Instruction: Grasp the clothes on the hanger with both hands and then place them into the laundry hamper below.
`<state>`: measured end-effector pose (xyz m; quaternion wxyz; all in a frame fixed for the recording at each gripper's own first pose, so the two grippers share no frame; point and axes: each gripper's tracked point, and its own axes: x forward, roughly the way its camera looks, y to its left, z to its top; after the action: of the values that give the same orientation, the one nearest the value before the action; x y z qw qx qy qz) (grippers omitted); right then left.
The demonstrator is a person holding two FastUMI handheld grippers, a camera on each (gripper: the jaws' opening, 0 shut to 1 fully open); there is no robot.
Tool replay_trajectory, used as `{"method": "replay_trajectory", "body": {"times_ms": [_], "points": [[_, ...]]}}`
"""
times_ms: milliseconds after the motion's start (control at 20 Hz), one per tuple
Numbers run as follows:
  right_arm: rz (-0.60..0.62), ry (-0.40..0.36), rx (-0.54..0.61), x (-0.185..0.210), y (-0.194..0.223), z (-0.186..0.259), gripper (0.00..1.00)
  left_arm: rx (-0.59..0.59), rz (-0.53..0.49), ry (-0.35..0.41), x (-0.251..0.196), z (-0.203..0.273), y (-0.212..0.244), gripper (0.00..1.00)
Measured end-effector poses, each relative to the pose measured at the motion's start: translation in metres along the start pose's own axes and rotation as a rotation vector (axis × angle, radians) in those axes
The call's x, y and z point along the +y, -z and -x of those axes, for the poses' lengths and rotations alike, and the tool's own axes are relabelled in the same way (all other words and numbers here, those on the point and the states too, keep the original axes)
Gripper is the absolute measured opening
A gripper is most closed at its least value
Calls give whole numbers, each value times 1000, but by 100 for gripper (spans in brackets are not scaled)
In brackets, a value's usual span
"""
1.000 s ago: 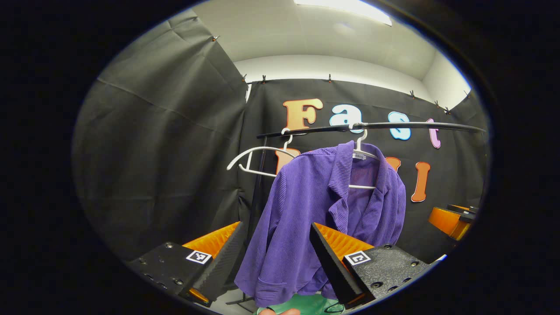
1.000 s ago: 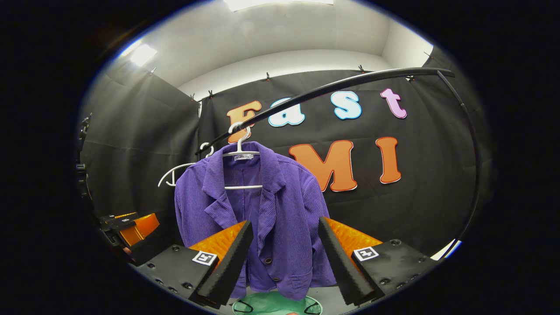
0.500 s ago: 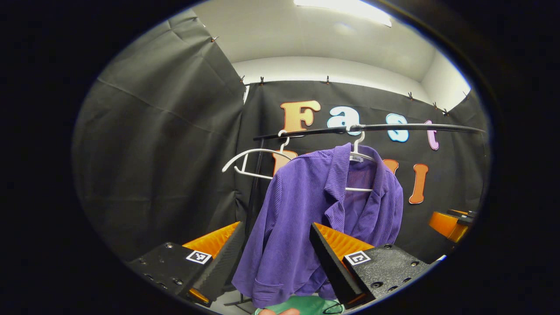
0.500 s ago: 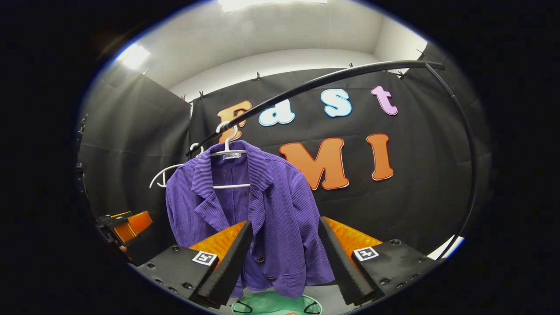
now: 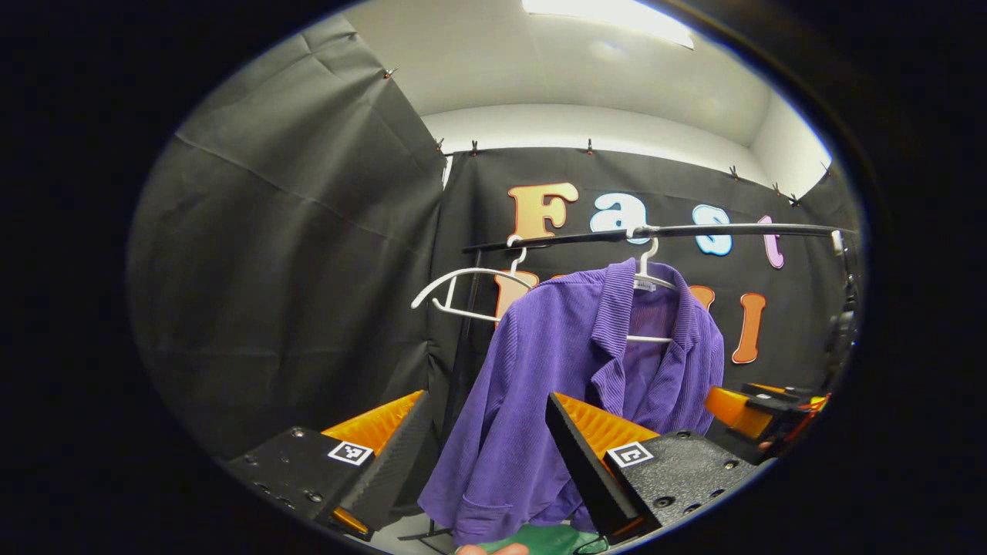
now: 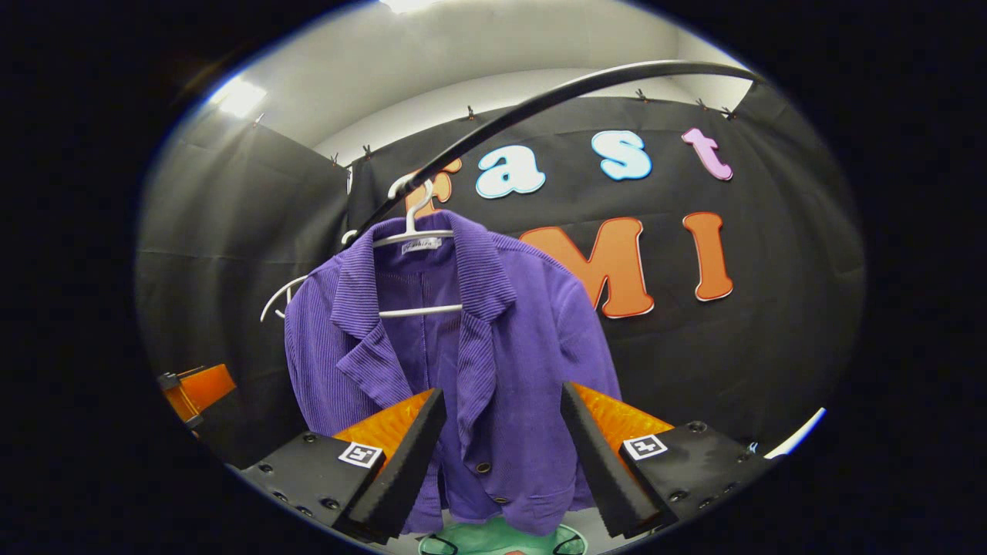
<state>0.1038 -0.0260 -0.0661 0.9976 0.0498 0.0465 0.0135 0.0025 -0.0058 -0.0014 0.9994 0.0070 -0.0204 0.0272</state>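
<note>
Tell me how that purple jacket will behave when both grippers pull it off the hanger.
The purple jacket drapes in soft folds, so it will probably sag and bunch. It looks ribbed, likely not slippery. The white hanger only hooks the rail, so it may swing or lift off.

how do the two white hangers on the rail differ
The white plastic hanger carrying the purple ribbed jacket is mostly covered by that purple ribbed jacket, with just its hook and crossbar visible. The bare white plastic hanger carries nothing, so its whole outline shows, and it hangs nearer the rail's post. Both hook over the same black rail.
</note>
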Motion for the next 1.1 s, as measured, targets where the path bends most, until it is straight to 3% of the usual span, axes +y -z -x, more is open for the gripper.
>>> {"method": "replay_trajectory", "body": {"times_ms": [150, 200, 300, 400, 550, 700, 750, 850, 900, 1050, 1100], "points": [[-10, 18, 34, 10, 20, -40, 89, 16, 28, 6, 8, 6, 5, 92], [0, 33, 45, 13, 26, -53, 89, 21, 37, 11, 12, 9, 5, 99], [35, 90, 60, 11, 39, -72, 89, 29, 34, 19, 22, 14, 6, 95], [60, 162, 58, 6, 47, -89, 98, 25, 13, 18, 37, 18, 4, 92], [105, 269, 51, -14, 52, -108, 97, 38, 26, 38, 54, 23, 9, 95], [86, 325, 34, -39, 43, -112, 94, 49, 11, 48, 62, 23, 12, 92], [83, 339, 21, -50, 38, -109, 84, 48, 13, 47, 59, 24, 12, 95], [108, 334, 7, -71, 29, -101, 64, 34, 43, 34, 47, 24, 13, 92], [122, 307, 1, -74, 28, -96, 54, 27, 70, 28, 39, 21, 15, 95], [137, 156, -18, -73, 15, -76, 24, 24, 142, 14, -2, 12, 27, 92], [142, 138, -34, -77, 8, -70, 23, 30, 152, 15, -18, 9, 33, 92]]}}
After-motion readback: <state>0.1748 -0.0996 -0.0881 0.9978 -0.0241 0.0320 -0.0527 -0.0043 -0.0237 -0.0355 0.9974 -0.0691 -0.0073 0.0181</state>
